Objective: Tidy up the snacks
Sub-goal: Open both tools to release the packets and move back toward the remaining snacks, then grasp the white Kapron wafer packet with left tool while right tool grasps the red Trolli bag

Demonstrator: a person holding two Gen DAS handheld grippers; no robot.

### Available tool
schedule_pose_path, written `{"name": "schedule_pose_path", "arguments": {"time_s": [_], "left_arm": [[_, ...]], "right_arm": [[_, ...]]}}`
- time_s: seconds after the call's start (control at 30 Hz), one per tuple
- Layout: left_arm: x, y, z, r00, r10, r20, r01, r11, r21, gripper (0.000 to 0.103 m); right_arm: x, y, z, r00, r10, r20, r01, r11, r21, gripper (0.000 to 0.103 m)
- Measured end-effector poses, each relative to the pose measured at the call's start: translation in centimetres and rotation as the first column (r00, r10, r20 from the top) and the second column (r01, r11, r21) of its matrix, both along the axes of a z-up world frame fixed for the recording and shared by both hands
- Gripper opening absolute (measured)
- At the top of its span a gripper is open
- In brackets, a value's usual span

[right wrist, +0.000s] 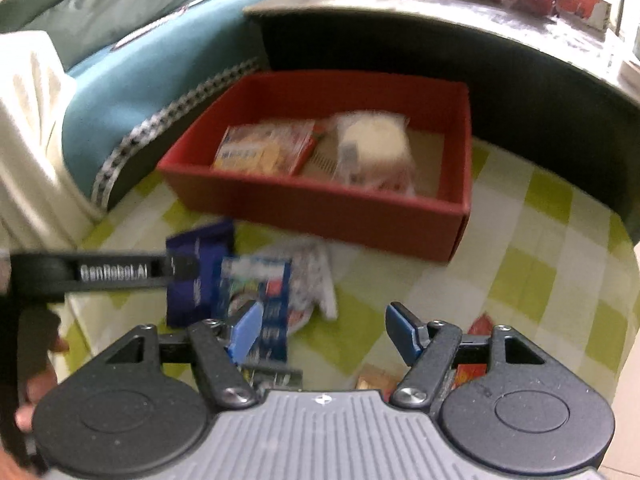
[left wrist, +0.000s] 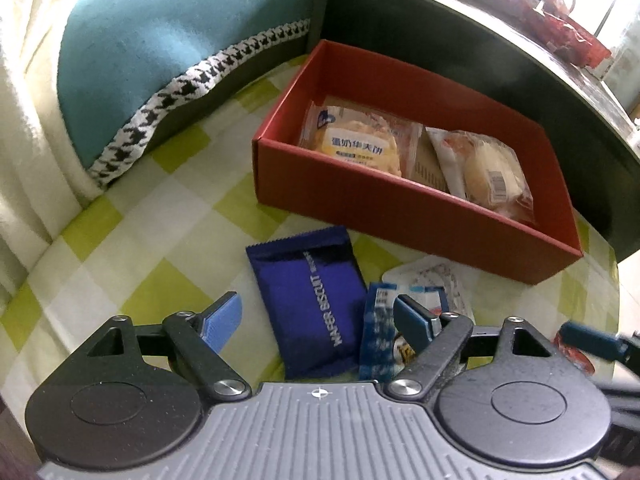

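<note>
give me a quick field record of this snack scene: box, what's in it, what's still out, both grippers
box: red box, open top, on the checked cloth
in box: waffle pack at its left, bun pack at its right, lying flat
still out: blue wafer pack, small blue pack, white pack, in a loose pile in front of the box
left gripper: open, above the blue wafer pack, holding nothing
right gripper: open, empty, over the cloth beside the pile
blur: right wrist view smeared

Wafer packet [left wrist: 316, 304] flat (beside box [left wrist: 400, 216]).
</note>
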State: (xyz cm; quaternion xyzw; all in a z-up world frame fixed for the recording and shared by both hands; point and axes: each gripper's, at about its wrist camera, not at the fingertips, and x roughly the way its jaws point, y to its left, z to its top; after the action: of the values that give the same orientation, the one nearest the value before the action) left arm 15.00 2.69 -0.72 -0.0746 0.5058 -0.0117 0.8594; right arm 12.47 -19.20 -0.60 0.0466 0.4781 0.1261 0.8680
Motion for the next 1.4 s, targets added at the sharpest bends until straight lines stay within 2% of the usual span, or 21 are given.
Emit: {"name": "schedule_pose_path", "arguments": {"time_s": [0.13,0.3,0.43,0.63,0.8,0.9,1.03,1.23,1.4], "left_arm": [[-1.5,-0.4,-0.2,0.999,-0.035,-0.015,0.035,0.999,-0.019,0.088],[-4.0,-2.7,-1.4,0.989,-0.132,-0.060,0.131,0.991,-0.022,0.088],[-5.0,-4.7,-2.3,0.981,-0.176,-0.085,0.175,0.984,-0.015,0.088],[-4.8,-7.1,-3.4,0.979,-0.173,-0.110,0.170,0.985,-0.032,0.088],[-4.8,-8.7,-4.6,0.976,-0.178,-0.127,0.180,0.984,0.003,0.086],[-5.0,-9.0,-4.8,0.974,-0.189,-0.122,0.195,0.980,0.034,0.080],[-5.3,-8.2,-4.6,0.972,-0.202,-0.124,0.207,0.978,0.033,0.069],[-5.6,-6.9,-4.4,0.970,-0.207,-0.126,0.213,0.976,0.037,0.067],[-5.9,-6.5,-3.8,0.969,-0.221,-0.107,0.225,0.974,0.032,0.066]], "right_arm": [[-1.3,-0.8,-0.5,0.999,-0.038,-0.020,0.037,0.999,-0.013,0.071],[-2.8,-3.0,-0.2,0.993,-0.117,-0.016,0.117,0.993,-0.006,0.071],[-3.7,-4.2,-0.2,0.989,-0.147,-0.017,0.147,0.989,0.000,0.071],[-4.4,-5.8,-0.4,0.986,-0.167,-0.023,0.167,0.986,0.013,0.071],[-4.6,-7.2,-0.7,0.981,-0.188,-0.036,0.190,0.981,0.042,0.071],[-4.8,-7.5,-0.6,0.981,-0.192,-0.037,0.194,0.980,0.051,0.071],[-4.9,-8.1,-0.7,0.976,-0.216,-0.040,0.217,0.975,0.047,0.071],[-4.3,-8.7,-1.8,0.963,-0.256,-0.080,0.259,0.965,0.026,0.072],[-3.0,-9.9,-3.2,0.934,-0.324,-0.151,0.338,0.938,0.076,0.072]]}}
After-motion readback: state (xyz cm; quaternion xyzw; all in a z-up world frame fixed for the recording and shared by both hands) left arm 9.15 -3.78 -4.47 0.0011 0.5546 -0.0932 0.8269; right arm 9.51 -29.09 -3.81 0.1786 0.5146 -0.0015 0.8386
